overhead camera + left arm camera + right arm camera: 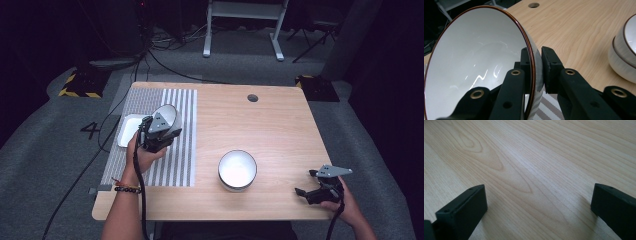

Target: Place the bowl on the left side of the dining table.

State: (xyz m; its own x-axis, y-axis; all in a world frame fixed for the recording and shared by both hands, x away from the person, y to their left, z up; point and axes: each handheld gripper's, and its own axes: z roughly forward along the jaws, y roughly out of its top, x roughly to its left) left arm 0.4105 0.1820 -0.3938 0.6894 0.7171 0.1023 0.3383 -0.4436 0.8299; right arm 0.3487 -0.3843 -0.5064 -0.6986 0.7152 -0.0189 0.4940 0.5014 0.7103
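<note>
My left gripper (537, 72) was clamped on the rim of a tilted white bowl (479, 60), one jaw inside and one outside, held over the striped mat (182, 150) with its mouth tipped on edge. Second bowl (237, 170) sat upright on the worktop (280, 130), off to that gripper's right and toward me, likely the stacking target. Right gripper (537, 202) rested open near the worktop's right edge, holding nothing, closer to that bowl.

Tilted white bowl (474, 65) rim clamped between gripper (535, 68) jaws
</note>
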